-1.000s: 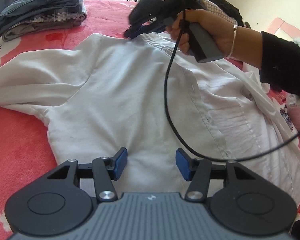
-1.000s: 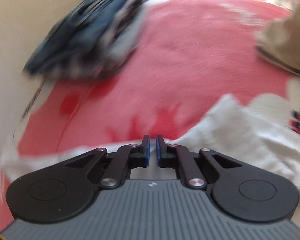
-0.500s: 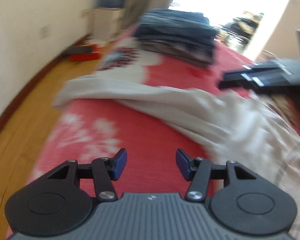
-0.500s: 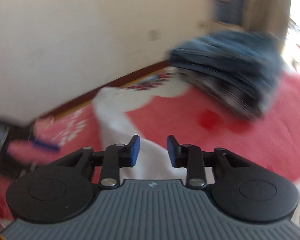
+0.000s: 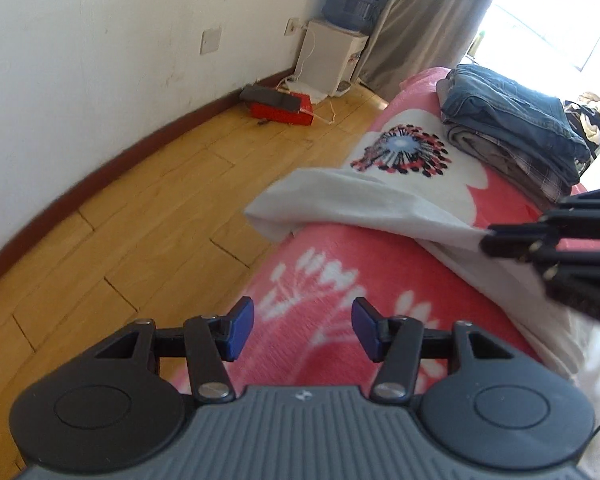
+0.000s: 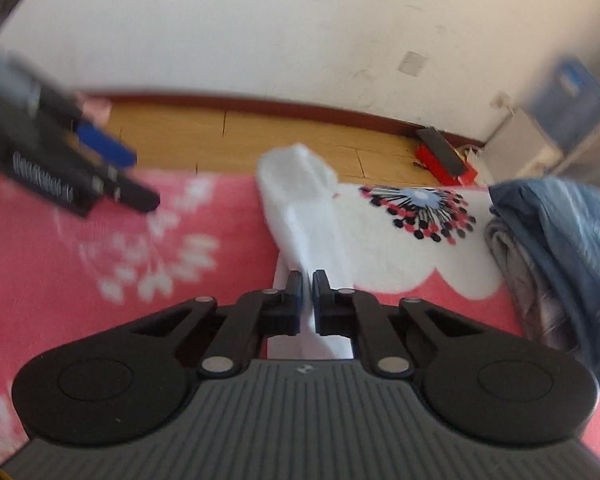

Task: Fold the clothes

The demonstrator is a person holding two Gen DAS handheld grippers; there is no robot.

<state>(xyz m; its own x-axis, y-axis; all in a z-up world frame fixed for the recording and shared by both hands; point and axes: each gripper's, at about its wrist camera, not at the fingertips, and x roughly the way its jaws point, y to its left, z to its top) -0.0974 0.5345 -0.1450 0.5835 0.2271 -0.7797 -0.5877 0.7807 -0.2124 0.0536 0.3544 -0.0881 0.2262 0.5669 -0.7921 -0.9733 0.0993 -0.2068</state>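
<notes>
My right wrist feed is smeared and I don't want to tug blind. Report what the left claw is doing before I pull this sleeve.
Observer: The left claw stands open with nothing between its pads, over bare pink blanket.
Operator: Tell me where the rest of the shirt lies.
Observer: Your right claw, which has just been closing with the sleeve between its pads, hides it. The shirt body spreads on beneath and behind that claw.
Operator: Say what lies under the jeans.
Observer: A grey piece, and below that, lowest in the pile, a plaid garment.
</notes>
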